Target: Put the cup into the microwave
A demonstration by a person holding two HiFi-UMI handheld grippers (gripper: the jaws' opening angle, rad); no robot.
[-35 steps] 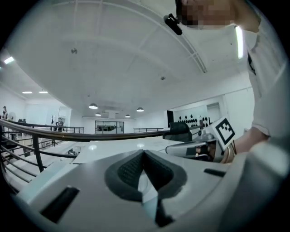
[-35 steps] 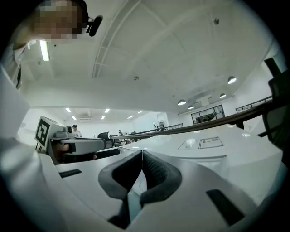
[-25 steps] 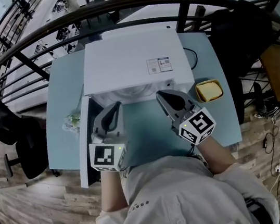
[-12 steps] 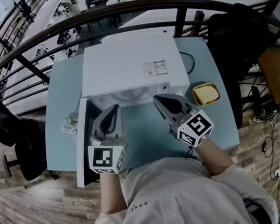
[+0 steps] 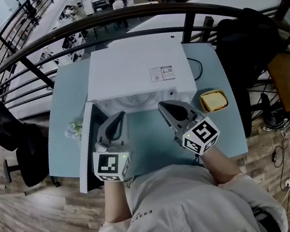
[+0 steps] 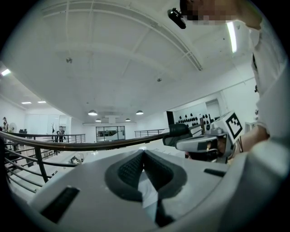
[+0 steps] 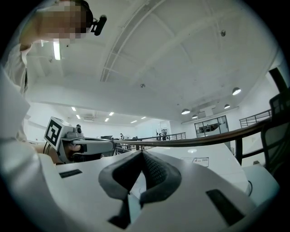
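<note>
A white microwave stands on a light blue table, its door swung open to the left. Right of it on the table rests the yellow cup, with nothing touching it. My left gripper and right gripper hover side by side in front of the oven's open mouth, both pointing level at it. Each is shut and holds nothing: in the left gripper view the left gripper shows its pads meeting, as does the right gripper in the right gripper view. The cup lies right of the right gripper, apart from it.
A crumpled wrapper lies left of the open door. A black cable runs behind the microwave. A dark curved railing passes beyond the table, a black chair stands at left and a dark seat at right.
</note>
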